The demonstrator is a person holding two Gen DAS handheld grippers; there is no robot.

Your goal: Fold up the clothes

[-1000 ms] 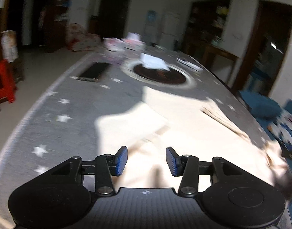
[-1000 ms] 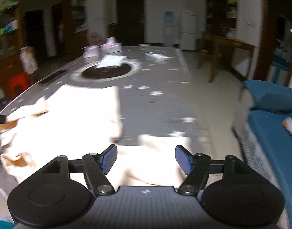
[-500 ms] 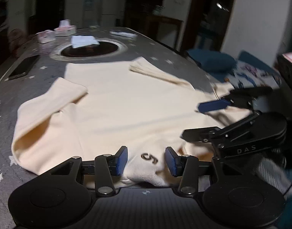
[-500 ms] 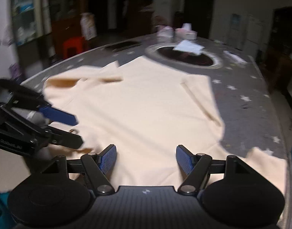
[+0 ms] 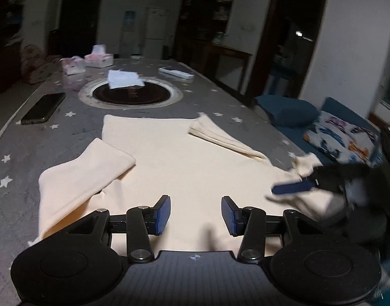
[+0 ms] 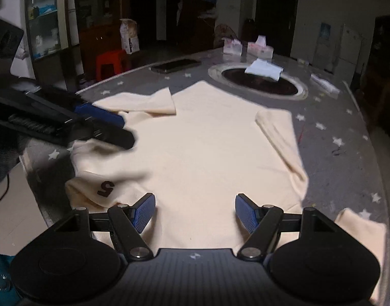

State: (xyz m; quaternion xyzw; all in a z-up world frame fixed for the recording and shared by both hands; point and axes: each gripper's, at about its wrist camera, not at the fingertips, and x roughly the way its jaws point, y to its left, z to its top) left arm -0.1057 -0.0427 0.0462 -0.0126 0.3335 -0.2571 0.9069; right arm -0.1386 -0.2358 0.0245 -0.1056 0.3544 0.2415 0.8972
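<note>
— So, where's the shirt from where you sit?

— Spread flat on the tabletop, straight ahead of both tools and running away from me. Its long axis goes from the near edge, right under the tips, out toward the round dark inset. Both sleeves are turned in over the body: the one on the left lies just ahead and left of my left tool, the one on the right ahead and right of my right tool.

— Are you holding anything?

— No. Both tools are spread with nothing between the pads, the right one wider than the left. Each hovers over the near part of the cloth.

— And the near end?

— A bunched bit with a printed "5" sits just left of the right tool, beneath the left tool as I see it from the right camera.

— Which hand goes first, you reckon?

— I'd judge they go together: each takes its own near corner and carries it forward along the long axis. The left is closer to that bunched part, so it may need to smooth it first.
</note>
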